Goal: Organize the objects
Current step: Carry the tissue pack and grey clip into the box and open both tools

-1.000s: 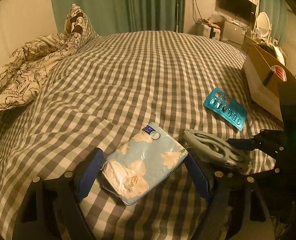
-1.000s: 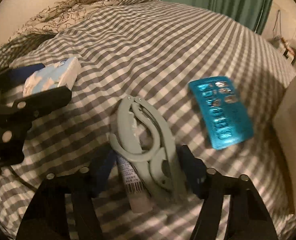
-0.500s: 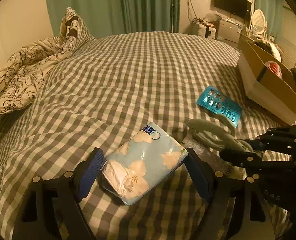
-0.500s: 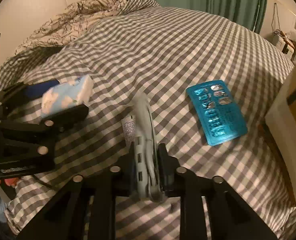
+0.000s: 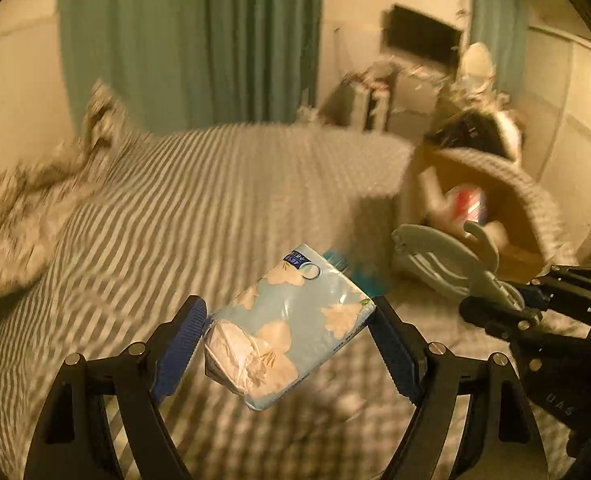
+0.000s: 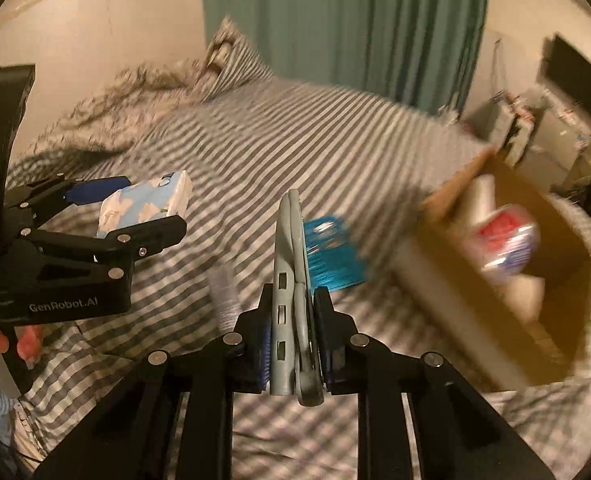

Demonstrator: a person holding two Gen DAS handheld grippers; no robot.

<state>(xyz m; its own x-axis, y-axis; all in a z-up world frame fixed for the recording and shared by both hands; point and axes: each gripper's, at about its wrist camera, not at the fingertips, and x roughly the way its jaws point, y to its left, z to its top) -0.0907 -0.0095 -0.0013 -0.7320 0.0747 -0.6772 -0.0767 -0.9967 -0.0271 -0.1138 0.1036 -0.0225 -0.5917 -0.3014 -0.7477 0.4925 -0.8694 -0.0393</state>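
Carrying both loads toward the box (image 6: pixel 495 312), the left gripper (image 5: pixel 287 332) clamps the tissue pack (image 5: pixel 291 328) and the right gripper (image 6: pixel 293 344) pinches the hanger (image 6: pixel 289 280), both held clear of the bed short of the box: release only once over its opening

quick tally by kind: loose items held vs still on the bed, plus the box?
Tissue pack, in left hand-held gripper: 1
Grey folding hanger, in right hand-held gripper: 1
Teal blister pack, on bed: 1
Small tube, on bed: 1
Cardboard box, already holding items: 1
Total: 5
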